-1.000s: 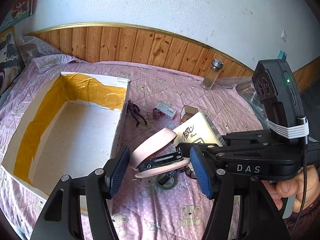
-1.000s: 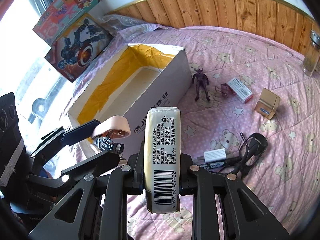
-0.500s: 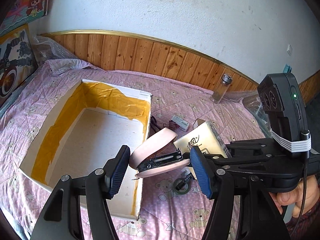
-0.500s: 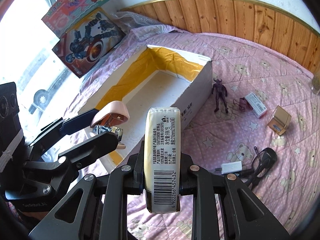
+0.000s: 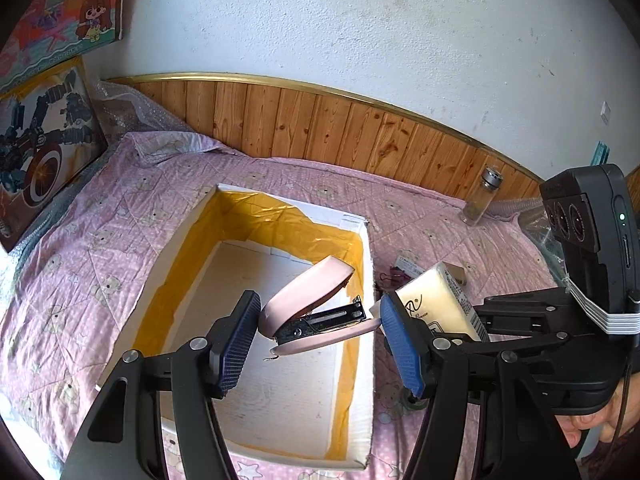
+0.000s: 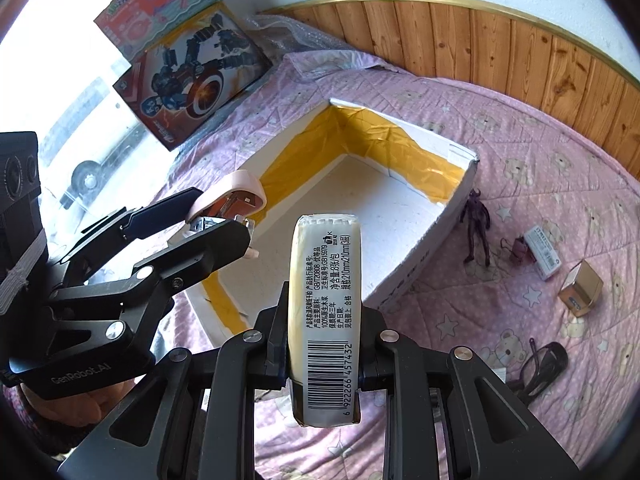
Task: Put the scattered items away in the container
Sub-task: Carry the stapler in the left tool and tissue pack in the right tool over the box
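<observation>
From the left wrist, the left gripper [image 5: 316, 330] held a pink stapler [image 5: 310, 312] between its blue pads, long axis running pad to pad, its lid sprung up. It hung over the right part of the box [image 5: 362, 364], whose white floor lay bare directly beneath. The right gripper [image 5: 400, 310] sat just to the right, outside the box wall, closed on a tissue pack [image 5: 438, 300].

From the right wrist, the tissue pack [image 6: 326, 316] stood clamped edge-on, long axis pointing forward toward the box [image 6: 460, 204], its tip over the near rim. The left gripper [image 6: 218, 216] with the stapler [image 6: 228, 194] was over the box's left edge, so it seemed the nearer to a drop. A figure [image 6: 476, 224] and small boxes lay outside.
</observation>
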Motion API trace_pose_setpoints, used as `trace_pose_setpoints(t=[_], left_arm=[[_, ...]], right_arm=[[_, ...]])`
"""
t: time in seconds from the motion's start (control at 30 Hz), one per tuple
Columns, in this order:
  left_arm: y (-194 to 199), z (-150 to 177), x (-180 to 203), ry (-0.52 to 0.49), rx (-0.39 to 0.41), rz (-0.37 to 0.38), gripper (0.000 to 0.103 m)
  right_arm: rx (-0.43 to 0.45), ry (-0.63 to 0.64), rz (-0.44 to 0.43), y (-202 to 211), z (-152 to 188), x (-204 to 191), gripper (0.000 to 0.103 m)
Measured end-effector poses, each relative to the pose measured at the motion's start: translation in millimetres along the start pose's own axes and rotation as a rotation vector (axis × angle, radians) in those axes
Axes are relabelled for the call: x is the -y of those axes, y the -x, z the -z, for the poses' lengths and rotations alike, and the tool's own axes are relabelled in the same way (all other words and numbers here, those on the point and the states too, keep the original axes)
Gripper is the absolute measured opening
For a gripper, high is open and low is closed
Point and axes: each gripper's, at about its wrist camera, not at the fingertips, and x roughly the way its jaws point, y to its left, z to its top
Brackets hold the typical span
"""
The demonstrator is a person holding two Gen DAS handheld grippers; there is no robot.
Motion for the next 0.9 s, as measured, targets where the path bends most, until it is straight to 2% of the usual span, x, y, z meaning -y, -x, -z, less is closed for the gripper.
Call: trace_pose_setpoints(t=[0.43,0.9], left_arm=[[-26,-18,-35,0.004,-0.051,-0.082,0.063],[-51,-36,-49,-0.003,-0.088,-0.106,0.063]], right_arm=[[-0.024,0.031,0.006,-25,-37,-9,0.024],[-0.057,0.015,0.012,-49,-64,7,0.024]])
